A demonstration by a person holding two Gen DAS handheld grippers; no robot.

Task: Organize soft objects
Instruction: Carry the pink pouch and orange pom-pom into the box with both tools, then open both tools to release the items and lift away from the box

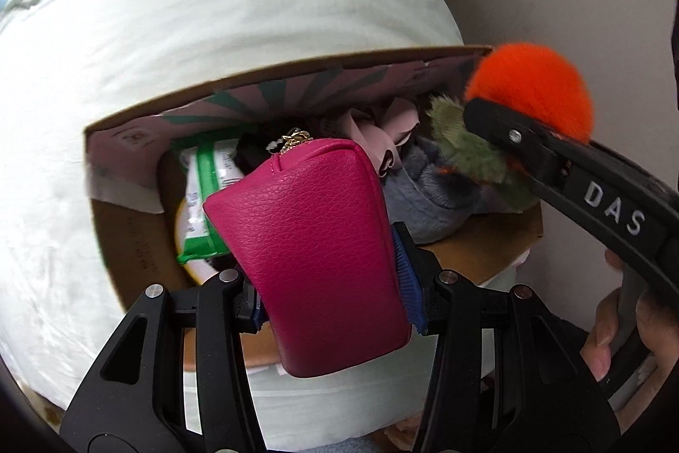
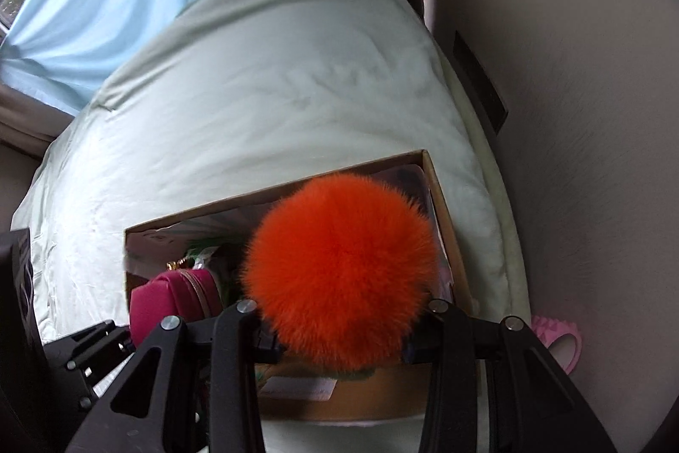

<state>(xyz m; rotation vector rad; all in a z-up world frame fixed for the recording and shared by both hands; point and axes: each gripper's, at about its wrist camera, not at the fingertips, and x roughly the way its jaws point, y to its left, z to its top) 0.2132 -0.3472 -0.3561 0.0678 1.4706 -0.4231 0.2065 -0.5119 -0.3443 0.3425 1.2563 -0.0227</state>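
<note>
My left gripper (image 1: 331,283) is shut on a magenta leather pouch (image 1: 314,245) and holds it over an open cardboard box (image 1: 271,73) on the bed. My right gripper (image 2: 339,330) is shut on a fluffy orange pom-pom (image 2: 339,266) with green fur below it, held above the box's right side. In the left wrist view the pom-pom (image 1: 534,88) and the right gripper (image 1: 513,139) show at the right. The pouch (image 2: 169,300) shows at the left in the right wrist view.
The box holds a green-and-white packet (image 1: 203,194), pink fabric (image 1: 382,139) and a grey plush item (image 1: 428,194). It rests on a pale green duvet (image 2: 254,71). A wall (image 2: 573,113) runs along the right. A pink object (image 2: 560,338) lies beside the bed.
</note>
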